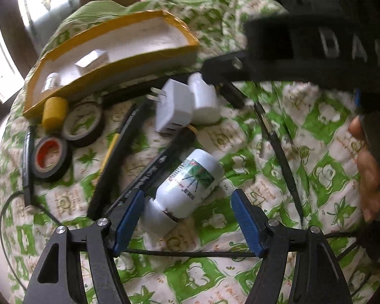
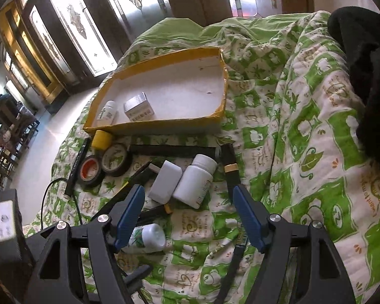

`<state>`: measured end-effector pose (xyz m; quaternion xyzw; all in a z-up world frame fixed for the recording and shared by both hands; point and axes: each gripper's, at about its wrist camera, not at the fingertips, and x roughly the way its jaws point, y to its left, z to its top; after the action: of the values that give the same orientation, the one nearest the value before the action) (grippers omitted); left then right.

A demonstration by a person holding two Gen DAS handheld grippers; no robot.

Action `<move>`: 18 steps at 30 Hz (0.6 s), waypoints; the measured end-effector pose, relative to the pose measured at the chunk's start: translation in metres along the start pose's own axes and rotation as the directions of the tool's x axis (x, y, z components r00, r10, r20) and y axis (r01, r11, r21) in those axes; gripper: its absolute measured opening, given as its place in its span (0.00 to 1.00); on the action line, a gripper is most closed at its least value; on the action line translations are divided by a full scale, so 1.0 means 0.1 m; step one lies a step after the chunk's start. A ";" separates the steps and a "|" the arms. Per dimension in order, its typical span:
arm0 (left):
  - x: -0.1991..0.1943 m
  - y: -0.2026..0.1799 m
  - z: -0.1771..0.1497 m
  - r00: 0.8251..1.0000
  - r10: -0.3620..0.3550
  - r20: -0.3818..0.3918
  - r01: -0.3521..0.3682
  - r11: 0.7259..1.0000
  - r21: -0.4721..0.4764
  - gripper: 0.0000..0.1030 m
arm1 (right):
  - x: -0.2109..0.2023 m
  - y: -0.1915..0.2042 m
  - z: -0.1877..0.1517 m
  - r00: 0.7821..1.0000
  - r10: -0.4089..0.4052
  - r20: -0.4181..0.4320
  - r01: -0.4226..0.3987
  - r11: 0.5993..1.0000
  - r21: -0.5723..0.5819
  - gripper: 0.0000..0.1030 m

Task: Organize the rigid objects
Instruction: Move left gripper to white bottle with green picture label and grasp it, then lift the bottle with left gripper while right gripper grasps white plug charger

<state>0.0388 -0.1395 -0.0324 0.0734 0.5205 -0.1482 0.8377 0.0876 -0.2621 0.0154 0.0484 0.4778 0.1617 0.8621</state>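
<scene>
In the left wrist view, my left gripper [image 1: 188, 219] is open, pointing down at a white bottle with a green label [image 1: 190, 182] that lies on its side between its blue pads without touching them. My right gripper [image 2: 188, 204] is also open. Just beyond its tips a plain white bottle [image 2: 196, 182] lies beside a white plug adapter [image 2: 164, 185]. One of the right gripper's black fingers [image 1: 223, 67] shows in the left view, above the plain bottle [image 1: 205, 98]. The yellow-rimmed white tray [image 2: 164, 124] holds a small bottle [image 2: 107, 112] and a grey box [image 2: 139, 107].
All of this lies on a green-and-white quilt [image 2: 304, 152]. A yellow tape roll [image 2: 102, 139] and two black tape rolls [image 2: 115, 163] sit left of the adapter. Pens and black strips [image 2: 172, 150] are scattered around. A person's hand [image 1: 367, 177] is at the right.
</scene>
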 end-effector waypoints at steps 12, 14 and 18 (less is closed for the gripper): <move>-0.03 0.41 -0.05 0.995 -0.101 0.020 0.103 0.971 -0.216 0.37 | 0.12 -0.16 0.09 0.993 0.107 -0.041 -0.103 0.991 0.090 0.63; -0.04 0.44 -0.07 0.994 -0.109 0.026 0.112 0.968 -0.226 0.37 | 0.17 -0.21 0.13 0.988 0.150 -0.046 -0.143 0.981 0.130 0.60; 0.01 0.40 -0.09 0.994 -0.107 -0.007 0.103 0.972 -0.213 0.37 | 0.20 -0.25 0.18 0.968 0.248 -0.040 -0.237 0.954 0.185 0.57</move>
<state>0.0448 -0.0995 -0.0382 -0.0428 0.5442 -0.1353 0.8268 0.1184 -0.2778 0.0028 0.1787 0.5076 0.2242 0.8125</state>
